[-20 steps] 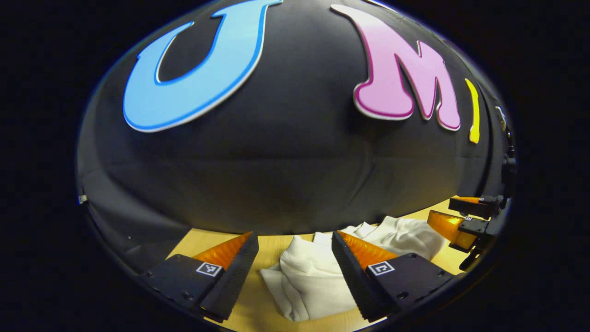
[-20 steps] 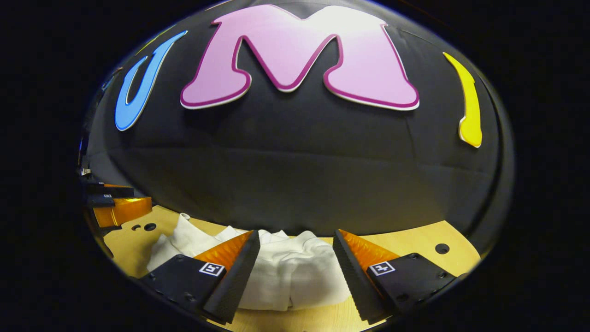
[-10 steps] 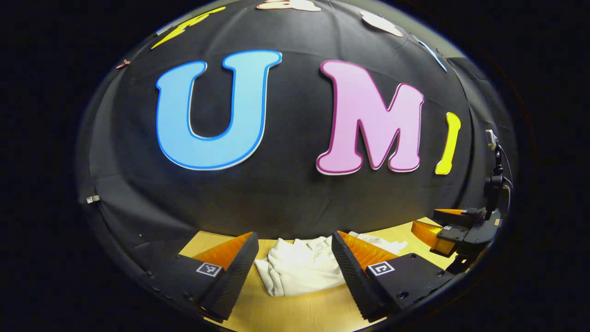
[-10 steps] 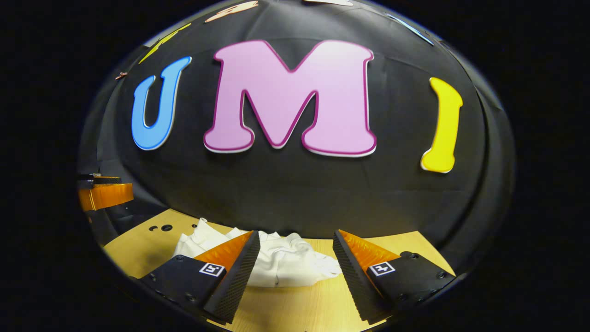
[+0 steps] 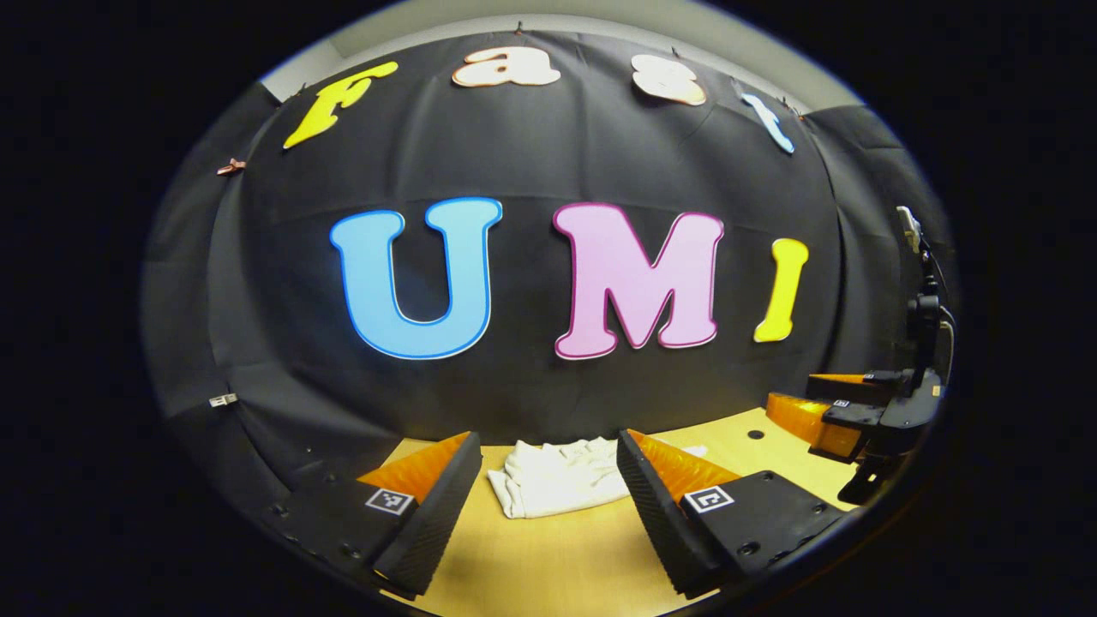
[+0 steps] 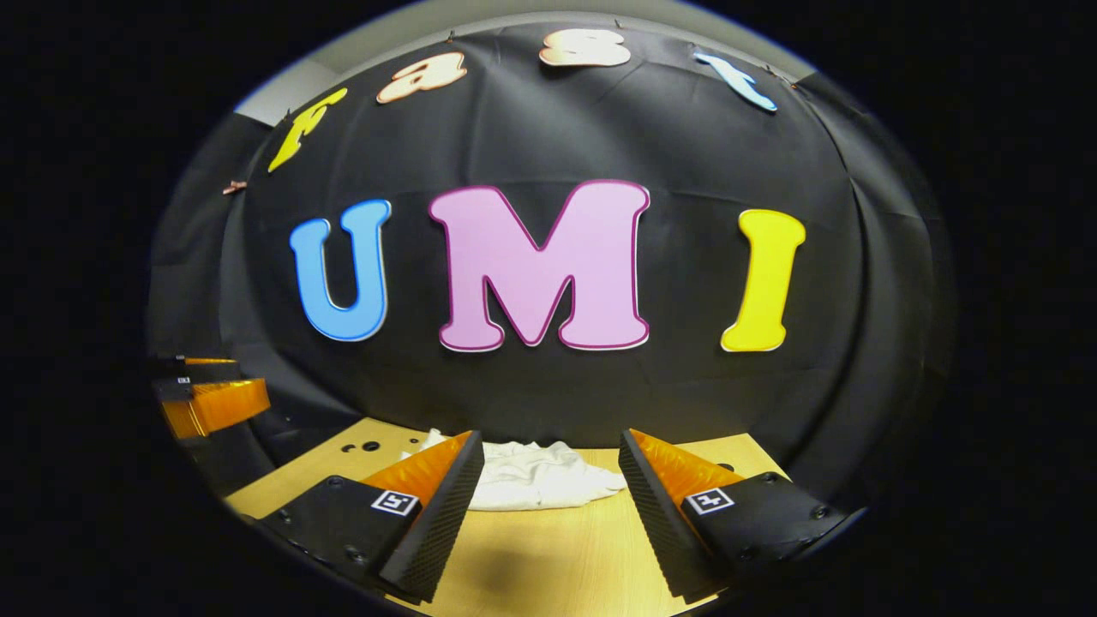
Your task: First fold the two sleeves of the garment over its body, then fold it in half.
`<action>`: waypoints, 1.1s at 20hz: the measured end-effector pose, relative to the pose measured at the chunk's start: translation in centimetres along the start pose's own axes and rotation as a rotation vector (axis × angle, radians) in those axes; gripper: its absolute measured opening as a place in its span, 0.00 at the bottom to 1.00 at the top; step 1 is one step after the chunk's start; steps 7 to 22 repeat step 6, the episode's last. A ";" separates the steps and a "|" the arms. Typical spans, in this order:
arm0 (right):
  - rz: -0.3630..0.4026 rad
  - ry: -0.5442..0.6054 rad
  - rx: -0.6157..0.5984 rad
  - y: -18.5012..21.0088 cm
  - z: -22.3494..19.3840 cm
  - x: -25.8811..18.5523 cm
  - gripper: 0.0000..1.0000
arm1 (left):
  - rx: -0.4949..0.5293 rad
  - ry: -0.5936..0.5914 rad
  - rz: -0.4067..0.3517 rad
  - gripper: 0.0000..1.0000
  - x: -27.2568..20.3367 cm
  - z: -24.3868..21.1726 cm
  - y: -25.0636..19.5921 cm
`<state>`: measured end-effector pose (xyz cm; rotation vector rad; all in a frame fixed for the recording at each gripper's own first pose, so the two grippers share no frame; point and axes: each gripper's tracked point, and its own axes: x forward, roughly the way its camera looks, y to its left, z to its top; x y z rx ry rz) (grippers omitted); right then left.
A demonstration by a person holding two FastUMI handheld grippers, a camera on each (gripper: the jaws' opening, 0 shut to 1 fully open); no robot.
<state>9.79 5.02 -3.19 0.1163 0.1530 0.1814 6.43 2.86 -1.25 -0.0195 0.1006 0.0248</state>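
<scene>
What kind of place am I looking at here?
Probably a small recording booth: a black cloth wall closes in the back, a pale wooden table holds a folded white garment, and two handheld grippers, left and right, face it.

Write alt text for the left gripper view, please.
A white garment lies folded into a compact bundle on a wooden table, beyond the open, empty left gripper. The right gripper hangs above the table's right edge.
</scene>
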 end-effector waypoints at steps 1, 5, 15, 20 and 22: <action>-0.001 -0.015 -0.008 0.2 0.7 -1.6 0.97 | -0.003 -0.009 -0.007 0.99 -1.9 0.4 -0.1; 0.000 -0.069 -0.034 1.4 3.0 -7.1 0.97 | 0.018 -0.052 -0.024 0.99 -8.2 2.4 -0.1; 0.005 -0.076 -0.016 1.8 3.3 -8.3 0.97 | 0.025 -0.063 -0.024 0.99 -9.6 2.6 -0.1; 0.005 -0.076 -0.016 1.8 3.3 -8.3 0.97 | 0.025 -0.063 -0.024 0.99 -9.6 2.6 -0.1; 0.005 -0.076 -0.016 1.8 3.3 -8.3 0.97 | 0.025 -0.063 -0.024 0.99 -9.6 2.6 -0.1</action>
